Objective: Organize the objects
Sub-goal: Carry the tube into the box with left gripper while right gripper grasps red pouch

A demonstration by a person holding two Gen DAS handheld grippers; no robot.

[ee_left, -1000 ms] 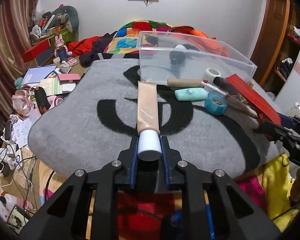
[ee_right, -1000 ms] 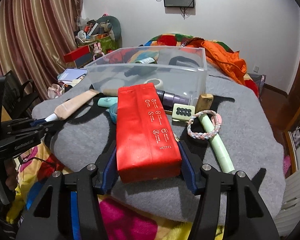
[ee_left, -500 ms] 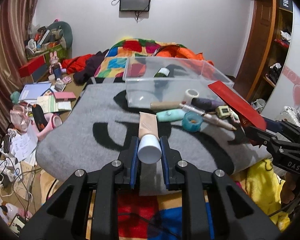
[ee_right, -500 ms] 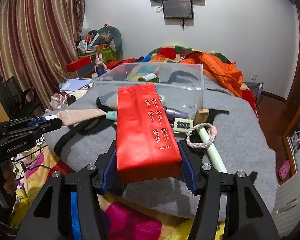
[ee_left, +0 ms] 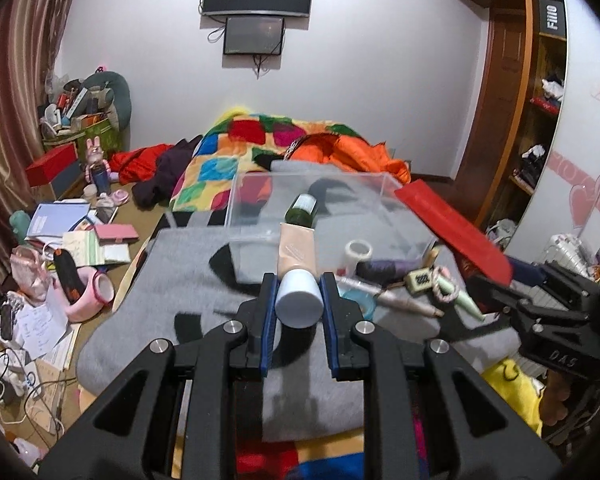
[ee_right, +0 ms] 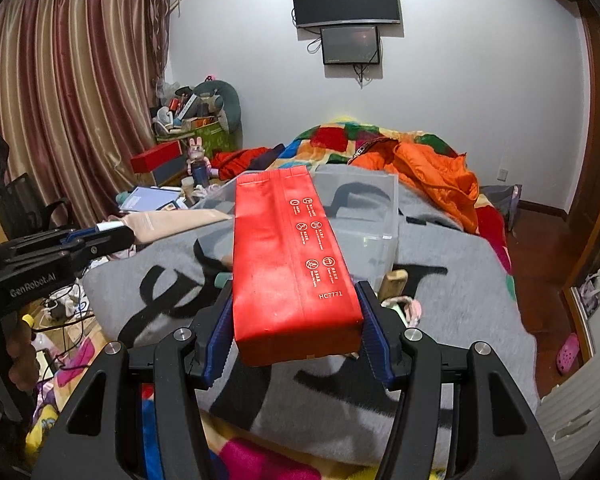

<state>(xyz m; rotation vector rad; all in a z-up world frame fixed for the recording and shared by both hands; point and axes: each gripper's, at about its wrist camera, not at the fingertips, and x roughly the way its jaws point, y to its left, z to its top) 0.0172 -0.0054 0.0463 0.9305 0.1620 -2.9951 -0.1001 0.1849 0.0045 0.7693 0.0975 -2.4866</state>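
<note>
My left gripper is shut on a beige cosmetic tube by its white cap, holding it in the air above the grey blanket. My right gripper is shut on a long red packet, also lifted off the blanket. A clear plastic bin stands on the blanket beyond both, with a dark green bottle inside. From the right wrist view the left gripper and its tube show at the left. The red packet shows at the right of the left wrist view.
Loose items lie in front of the bin: a white tape roll, a purple cylinder, a pen, a braided ring, a wooden piece. Books and clutter cover the floor at the left. An orange jacket lies behind the bin.
Both grippers have risen with their loads. The tube and the red packet have come up off the blanket, and the views now look further over the bin.
</note>
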